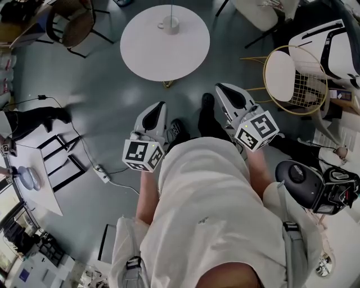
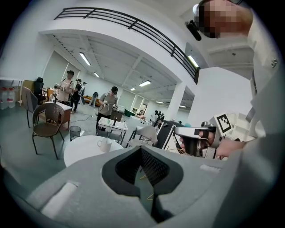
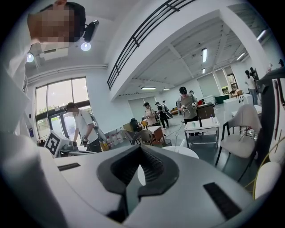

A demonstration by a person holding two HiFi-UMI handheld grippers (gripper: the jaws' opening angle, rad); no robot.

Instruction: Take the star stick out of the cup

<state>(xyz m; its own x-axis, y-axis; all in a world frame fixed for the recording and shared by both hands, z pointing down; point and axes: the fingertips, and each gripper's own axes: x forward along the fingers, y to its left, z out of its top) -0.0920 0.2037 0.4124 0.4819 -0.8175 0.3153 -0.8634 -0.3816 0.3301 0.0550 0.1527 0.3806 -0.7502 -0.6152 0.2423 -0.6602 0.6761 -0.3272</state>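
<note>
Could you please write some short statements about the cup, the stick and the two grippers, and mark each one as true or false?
1. The cup stands on the round white table. True.
2. The left gripper holds the star stick. False: its jaws are together on nothing, and the stick stands in the cup.
3. Both grippers are above the table top. False: they are near the person's body, over the grey floor, short of the table.
4. The right gripper has its jaws together with nothing between them. True.
</note>
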